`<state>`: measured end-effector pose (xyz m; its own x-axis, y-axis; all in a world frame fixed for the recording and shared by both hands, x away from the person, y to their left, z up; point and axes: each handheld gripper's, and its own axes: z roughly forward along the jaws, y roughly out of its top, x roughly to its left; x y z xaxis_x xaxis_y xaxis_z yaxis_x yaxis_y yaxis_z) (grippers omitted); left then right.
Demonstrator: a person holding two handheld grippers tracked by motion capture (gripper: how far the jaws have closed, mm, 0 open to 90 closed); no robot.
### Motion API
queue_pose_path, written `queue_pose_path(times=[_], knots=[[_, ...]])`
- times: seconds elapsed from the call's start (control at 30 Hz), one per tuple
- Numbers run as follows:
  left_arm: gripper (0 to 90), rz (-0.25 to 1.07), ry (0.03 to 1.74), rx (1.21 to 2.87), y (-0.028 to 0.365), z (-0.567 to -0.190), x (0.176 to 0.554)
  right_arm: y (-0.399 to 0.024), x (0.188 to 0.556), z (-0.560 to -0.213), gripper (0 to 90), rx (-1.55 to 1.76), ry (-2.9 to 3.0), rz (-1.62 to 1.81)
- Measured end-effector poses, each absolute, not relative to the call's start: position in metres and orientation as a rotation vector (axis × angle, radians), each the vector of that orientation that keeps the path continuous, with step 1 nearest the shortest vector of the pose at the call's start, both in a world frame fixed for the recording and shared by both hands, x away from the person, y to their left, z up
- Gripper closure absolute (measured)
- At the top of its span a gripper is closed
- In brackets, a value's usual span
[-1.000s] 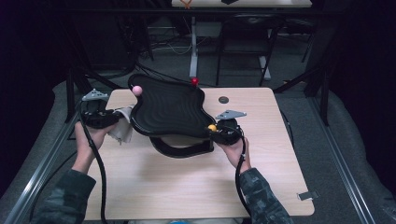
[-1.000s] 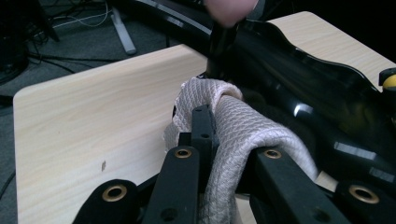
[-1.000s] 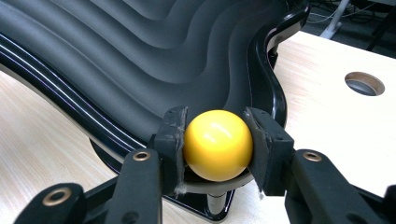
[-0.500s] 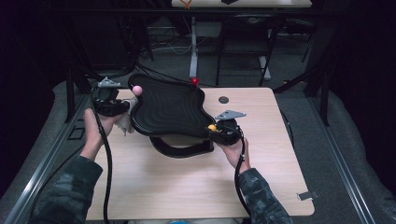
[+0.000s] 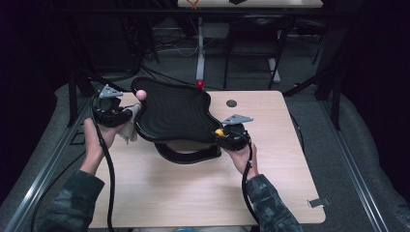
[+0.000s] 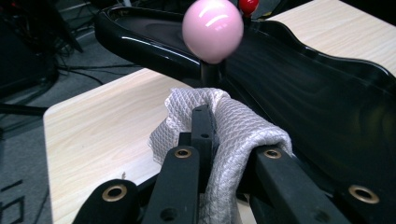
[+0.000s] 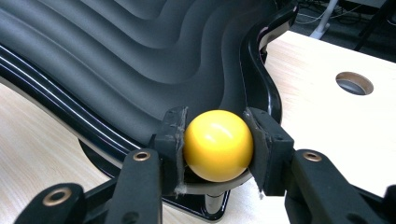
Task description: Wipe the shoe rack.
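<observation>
Gripping glossy yellow ball (image 7: 218, 145); waffle-weave white cloth (image 6: 224, 140) beside ridged black tray (image 5: 174, 113).

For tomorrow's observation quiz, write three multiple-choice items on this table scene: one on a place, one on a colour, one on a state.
1. Where is the round hole in the table?
A. beyond the right gripper
B. beside the left gripper
C. under the tray

2. What colour is the knob in the right gripper?
A. pink
B. yellow
C. red

3. What is between the left gripper's jaws?
A. nothing
B. a pink knob
C. a white cloth

Answers:
1. A, the high view shows it on bare wood past the black tray.
2. B, the yellow knob sits between the jaws.
3. C, the white cloth is pinched, with the pink knob above.
</observation>
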<state>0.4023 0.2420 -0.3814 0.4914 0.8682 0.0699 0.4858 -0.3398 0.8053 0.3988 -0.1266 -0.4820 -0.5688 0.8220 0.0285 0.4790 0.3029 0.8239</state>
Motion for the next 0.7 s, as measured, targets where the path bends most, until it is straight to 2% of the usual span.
queue_pose_path(times=[0.43,0.7], knots=[[83.6,0.777,1.085,1.980,0.236,-0.382,0.362,-0.126,0.399,-0.482,59.8,1.165,2.173,1.169],[83.6,0.774,1.069,1.972,0.235,-0.383,0.345,-0.126,0.399,-0.482,59.8,1.160,2.179,1.164]])
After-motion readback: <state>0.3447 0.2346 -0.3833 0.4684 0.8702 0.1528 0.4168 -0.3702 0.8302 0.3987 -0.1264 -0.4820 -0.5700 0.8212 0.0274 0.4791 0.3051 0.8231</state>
